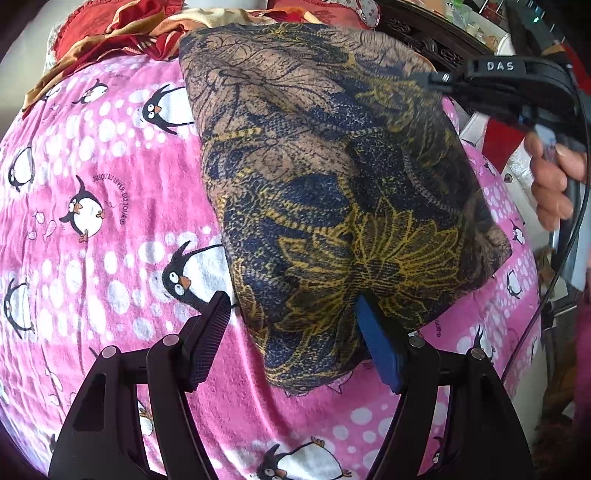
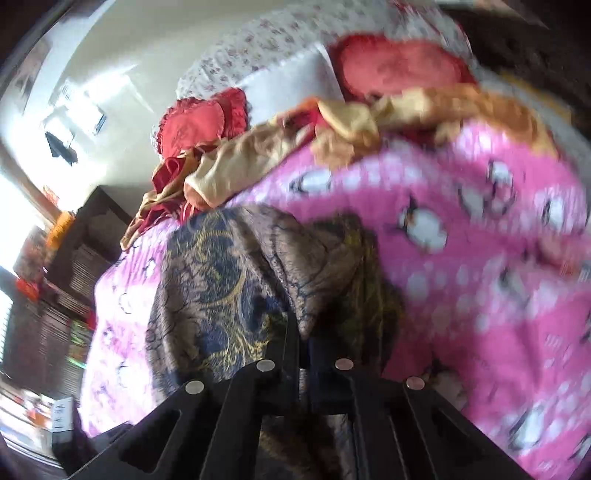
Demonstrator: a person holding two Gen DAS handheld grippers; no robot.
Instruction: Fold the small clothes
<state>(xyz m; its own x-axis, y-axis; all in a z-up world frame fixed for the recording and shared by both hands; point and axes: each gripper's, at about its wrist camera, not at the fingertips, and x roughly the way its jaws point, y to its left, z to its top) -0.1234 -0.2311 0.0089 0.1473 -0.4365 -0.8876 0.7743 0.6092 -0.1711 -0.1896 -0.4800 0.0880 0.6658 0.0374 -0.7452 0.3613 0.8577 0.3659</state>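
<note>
A dark garment [image 1: 332, 177] with a brown, navy and yellow flower print lies folded on the pink penguin blanket [image 1: 92, 166]. My left gripper [image 1: 291, 301] is open over its near corner: the black finger [image 1: 208, 328] rests on the blanket to the left, and the blue-padded finger [image 1: 376, 339] presses against the cloth. My right gripper [image 1: 439, 77] reaches in at the far right corner, with a hand [image 1: 554, 184] on its handle. In the blurred right wrist view the right gripper [image 2: 301, 328] is shut, with a raised fold of the garment [image 2: 221, 266] pinched between its fingers.
A heap of red and tan clothes [image 1: 110, 33] [image 2: 258, 155] lies at the far edge of the blanket. Red frilled cushions [image 2: 195, 122] lean behind it. Dark wooden furniture [image 2: 74, 240] stands beside the bed, and cluttered shelves [image 1: 480, 22] are at the upper right.
</note>
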